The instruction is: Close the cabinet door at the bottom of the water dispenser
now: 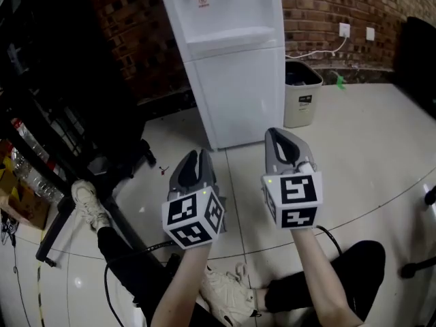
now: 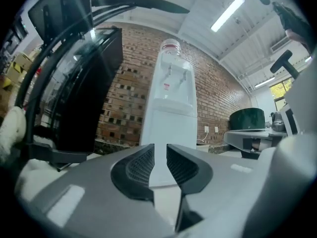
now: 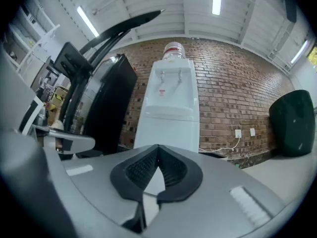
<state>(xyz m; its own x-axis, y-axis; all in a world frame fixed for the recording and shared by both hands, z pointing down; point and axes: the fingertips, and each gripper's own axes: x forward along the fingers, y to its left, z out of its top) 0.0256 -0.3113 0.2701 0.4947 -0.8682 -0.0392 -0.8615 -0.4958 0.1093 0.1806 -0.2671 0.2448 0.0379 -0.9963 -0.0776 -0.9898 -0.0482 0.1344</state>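
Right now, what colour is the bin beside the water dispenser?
The bin is cream, dark at the rim; the head view shows it best.

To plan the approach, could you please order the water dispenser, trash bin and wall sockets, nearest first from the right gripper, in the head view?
1. Water dispenser, just ahead.
2. Trash bin, to its right.
3. Wall sockets, back wall.

One water dispenser, one waste bin, two wall sockets, two white shoes.
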